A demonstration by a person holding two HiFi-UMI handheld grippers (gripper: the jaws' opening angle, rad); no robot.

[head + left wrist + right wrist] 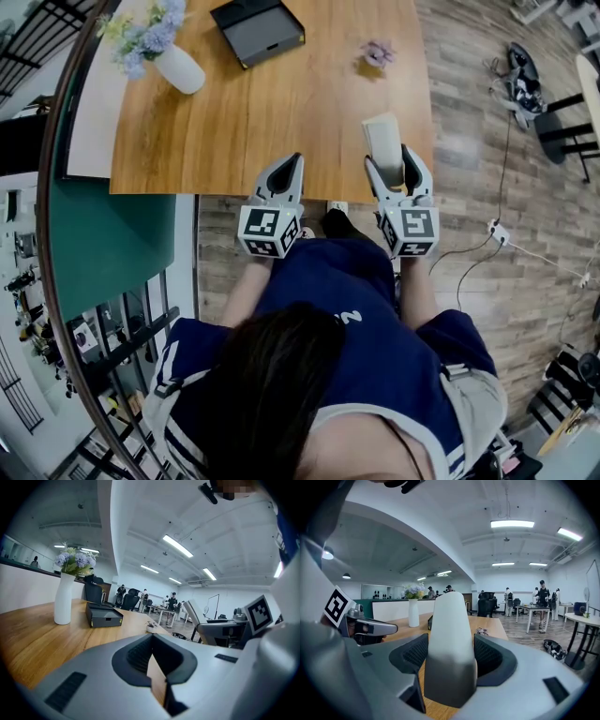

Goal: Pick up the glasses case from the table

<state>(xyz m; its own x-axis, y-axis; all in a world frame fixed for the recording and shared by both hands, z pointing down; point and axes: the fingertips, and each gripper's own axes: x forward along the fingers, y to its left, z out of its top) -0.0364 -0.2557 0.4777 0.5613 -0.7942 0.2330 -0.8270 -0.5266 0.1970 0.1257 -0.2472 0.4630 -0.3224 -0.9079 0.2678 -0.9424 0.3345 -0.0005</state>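
The glasses case [382,136] sat clamped lengthwise in the wide-spread right claw [388,156], pointing away over the bench [234,122] edge.

Long ceiling strips [512,524] are pouring bright, even white light from high above and ahead of the right hand-held gripper [450,644]. Similar ones are glowing above the left hand-held gripper [152,641], glaring slightly at their cores. The wooden surface [42,639] ahead of it is taking a soft sheen, with only faint shadows lying on it. Between the right one's jaws the glasses case [449,630] is showing soft and out of focus, its near end darkening into shade. Both gripper views are bending hard toward their edges and fading into black corners. The head view is curving along its left side, looking sharp and evenly lit.
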